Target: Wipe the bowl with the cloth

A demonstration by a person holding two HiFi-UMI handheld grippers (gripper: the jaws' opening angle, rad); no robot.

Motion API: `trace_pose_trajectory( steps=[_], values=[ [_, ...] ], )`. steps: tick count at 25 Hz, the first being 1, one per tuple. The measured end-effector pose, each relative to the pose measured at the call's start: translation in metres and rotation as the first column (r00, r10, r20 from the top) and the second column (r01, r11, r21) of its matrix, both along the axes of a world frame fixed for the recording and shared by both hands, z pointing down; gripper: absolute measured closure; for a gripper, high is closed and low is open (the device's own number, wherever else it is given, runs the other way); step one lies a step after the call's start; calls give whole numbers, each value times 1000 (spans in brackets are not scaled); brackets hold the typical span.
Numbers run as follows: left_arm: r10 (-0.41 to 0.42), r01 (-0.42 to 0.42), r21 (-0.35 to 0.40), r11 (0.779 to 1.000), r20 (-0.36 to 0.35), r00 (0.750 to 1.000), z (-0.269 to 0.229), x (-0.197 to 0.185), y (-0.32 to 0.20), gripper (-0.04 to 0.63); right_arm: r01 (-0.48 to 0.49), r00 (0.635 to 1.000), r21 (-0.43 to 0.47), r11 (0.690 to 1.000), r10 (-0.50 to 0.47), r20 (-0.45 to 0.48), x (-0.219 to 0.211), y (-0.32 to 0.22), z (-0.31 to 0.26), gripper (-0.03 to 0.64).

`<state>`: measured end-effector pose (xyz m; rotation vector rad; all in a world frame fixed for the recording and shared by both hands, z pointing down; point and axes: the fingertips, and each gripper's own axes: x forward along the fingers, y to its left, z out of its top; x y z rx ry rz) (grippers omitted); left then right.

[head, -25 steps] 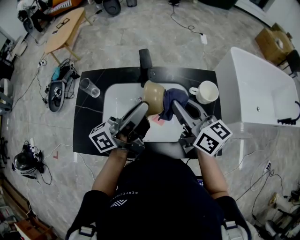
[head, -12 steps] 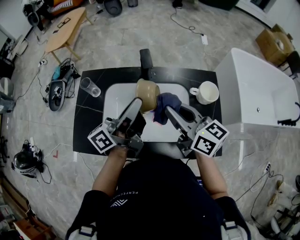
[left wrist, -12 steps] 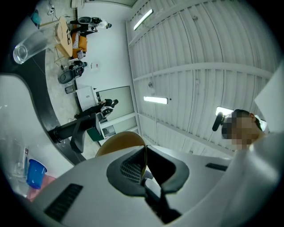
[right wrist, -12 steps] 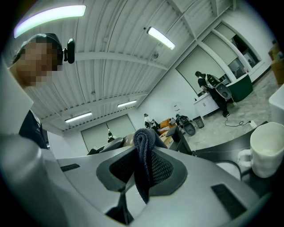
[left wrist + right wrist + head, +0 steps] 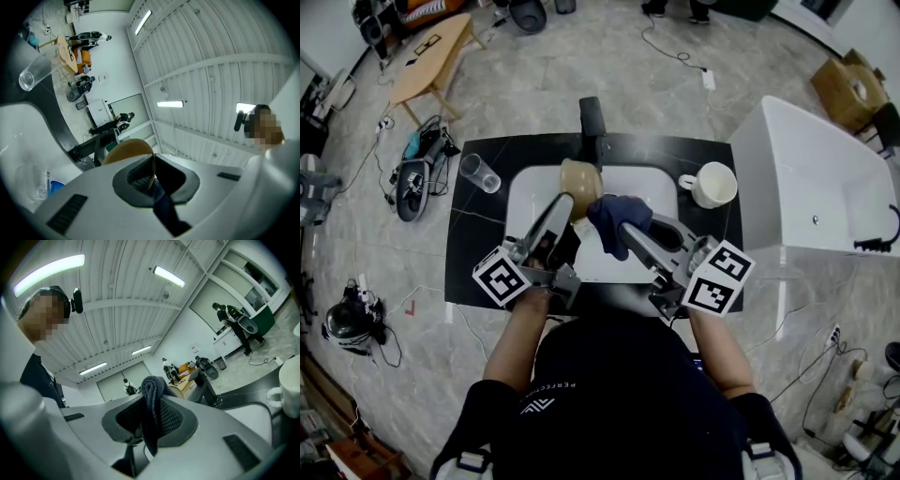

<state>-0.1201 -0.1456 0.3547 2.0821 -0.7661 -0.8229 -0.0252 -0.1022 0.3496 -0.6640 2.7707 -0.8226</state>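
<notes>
A tan bowl [image 5: 579, 178] hangs tilted on its side over the white sink [image 5: 525, 202]. My left gripper [image 5: 565, 200] is shut on its rim, and the thin rim edge stands between the pads in the left gripper view, where the bowl [image 5: 127, 150] rises behind the left gripper [image 5: 152, 180]. A dark blue cloth [image 5: 614, 217] is bunched just right of the bowl and touches it. My right gripper [image 5: 625, 232] is shut on the cloth. In the right gripper view a fold of the cloth [image 5: 153, 394] sticks up out of the right gripper [image 5: 152, 423].
A black faucet [image 5: 592, 122] stands at the back of the sink, set in a black counter [image 5: 478, 244]. A white mug [image 5: 712, 184] sits on the counter at right, a clear glass [image 5: 478, 173] at left. A white bathtub [image 5: 811, 178] stands further right.
Both grippers have shifted left over the sink. The bowl moved left and slightly back; the cloth came left and nearer, staying against the bowl's right side.
</notes>
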Motion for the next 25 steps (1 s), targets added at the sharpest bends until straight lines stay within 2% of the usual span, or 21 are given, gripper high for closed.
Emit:
trace_pose_trajectory(
  steps=[3,6,8,11,16,21,23,25],
  values=[
    [-21,21,0,1000,91,996,6,0,-1,577,-2,1000,5,1000,2,22,2,-2,-6,534],
    [-27,27,8,1000,191,981,11,3,0,577,-16,1000,8,1000,16,26,5,-5,-7,534],
    [-24,18,22,1000,273,962,13,8,2,577,-26,999,7,1000,26,24,7,-7,-7,534],
    [-17,-5,55,998,396,918,15,18,6,577,-43,999,2,999,42,22,11,-10,-5,534],
    [-24,-41,102,994,565,825,22,30,12,577,-69,998,-3,998,69,10,16,-13,-2,534],
    [-34,-62,114,992,692,721,32,37,12,577,-98,995,-10,995,98,1,22,-18,2,534],
    [-44,-71,122,990,744,667,35,38,13,577,-114,993,-14,993,114,-10,24,-20,5,534],
    [-59,-93,144,985,796,603,37,41,13,577,-135,991,-25,990,135,-25,27,-23,9,534]
  ],
)
